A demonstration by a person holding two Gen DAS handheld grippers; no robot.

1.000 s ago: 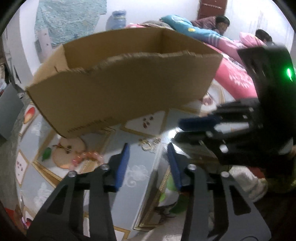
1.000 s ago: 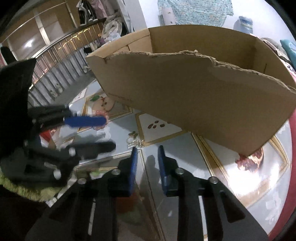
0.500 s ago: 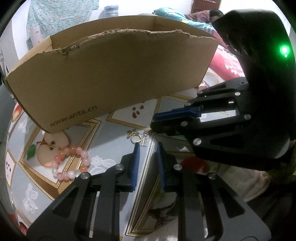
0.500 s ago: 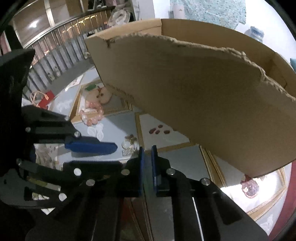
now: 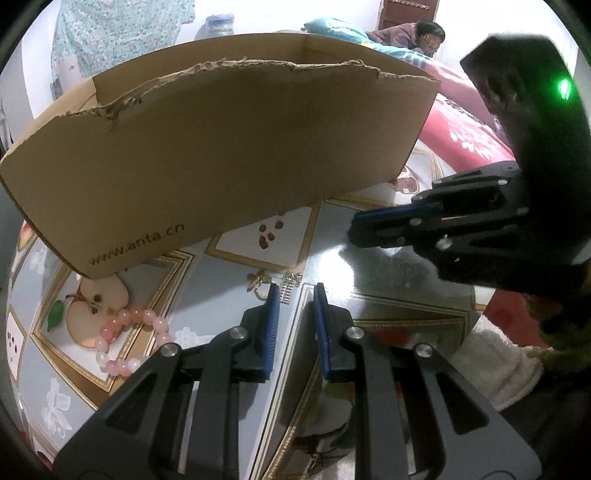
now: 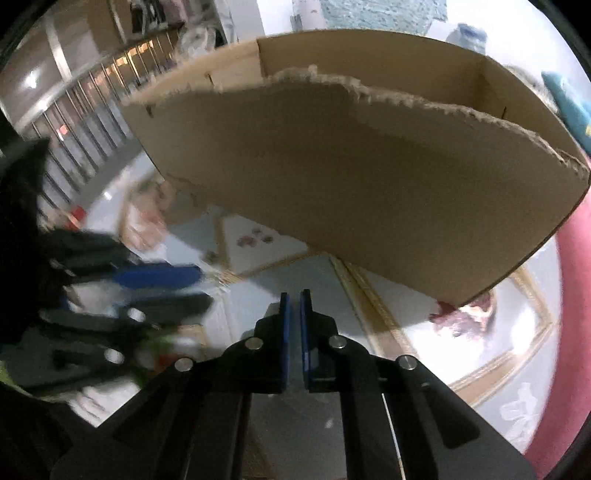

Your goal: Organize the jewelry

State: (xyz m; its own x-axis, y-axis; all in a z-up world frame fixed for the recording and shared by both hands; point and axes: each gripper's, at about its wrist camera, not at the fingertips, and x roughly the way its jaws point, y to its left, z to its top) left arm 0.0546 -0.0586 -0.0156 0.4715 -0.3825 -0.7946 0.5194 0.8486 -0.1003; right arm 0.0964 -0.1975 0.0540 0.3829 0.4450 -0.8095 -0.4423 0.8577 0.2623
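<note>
A pink bead bracelet lies on the fruit-print tablecloth, in front of a torn cardboard box. Small gold earrings lie just beyond the tips of my left gripper. Its jaws stand a narrow gap apart with nothing between them. My right gripper hovers over the table to the right. In the right wrist view the right gripper is shut on nothing, and the left gripper is blurred at the left. The same box fills that view's middle.
A red and pink quilt lies past the table's right side, with a person lying on it further back. A metal railing runs behind the box at the left. A white fluffy cloth hangs below the table's near edge.
Both pairs of jaws have narrowed, and the right pair has shut. My left gripper has come closer to the earrings. The right gripper has drawn away to the right.
</note>
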